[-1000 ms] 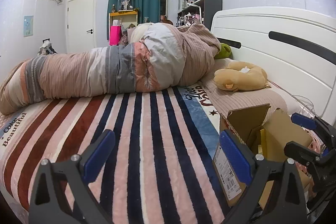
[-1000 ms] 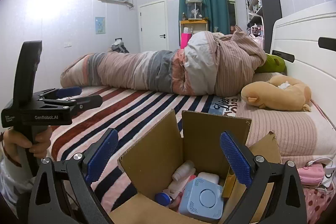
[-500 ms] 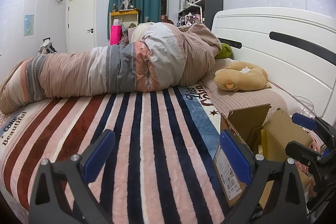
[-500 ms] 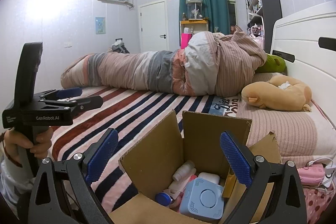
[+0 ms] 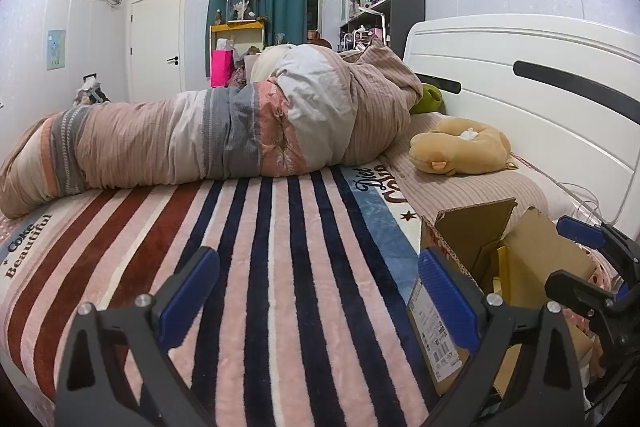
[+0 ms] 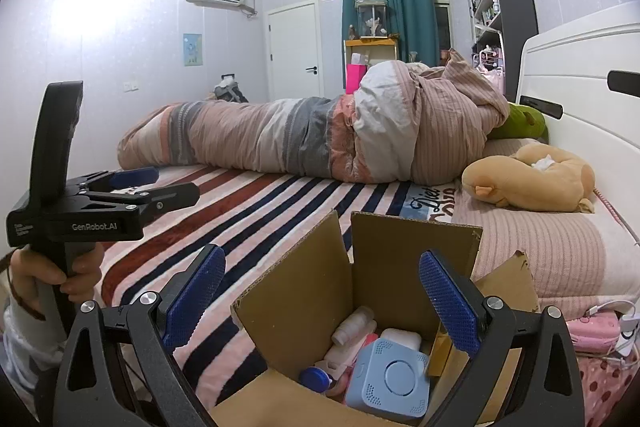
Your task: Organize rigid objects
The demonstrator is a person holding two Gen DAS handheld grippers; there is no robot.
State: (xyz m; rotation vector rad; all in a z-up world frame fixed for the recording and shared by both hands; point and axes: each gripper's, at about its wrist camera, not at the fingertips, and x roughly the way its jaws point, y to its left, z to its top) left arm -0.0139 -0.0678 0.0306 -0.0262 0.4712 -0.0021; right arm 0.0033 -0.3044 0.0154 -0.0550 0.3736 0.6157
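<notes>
- Right gripper [image 6: 320,301] spread wide, empty, above open box [image 6: 412,259].
- Left gripper [image 5: 320,293] wide, empty, over bare striped blanket [image 5: 256,251], beside box edge.

"GenRobot.AI" was printed on the left gripper [image 6: 158,187] at the frame's left. The striped blanket [image 5: 256,267] read "Coke Beautiful" at its left edge and "Diet" near the pillow.

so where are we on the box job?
Looks near done: cardboard box already holds a blue square device, white bottle and blue-capped bottle. In hand: nothing; left gripper and right gripper are both open. Left: no loose items show on the striped blanket; box flaps are open.
</notes>
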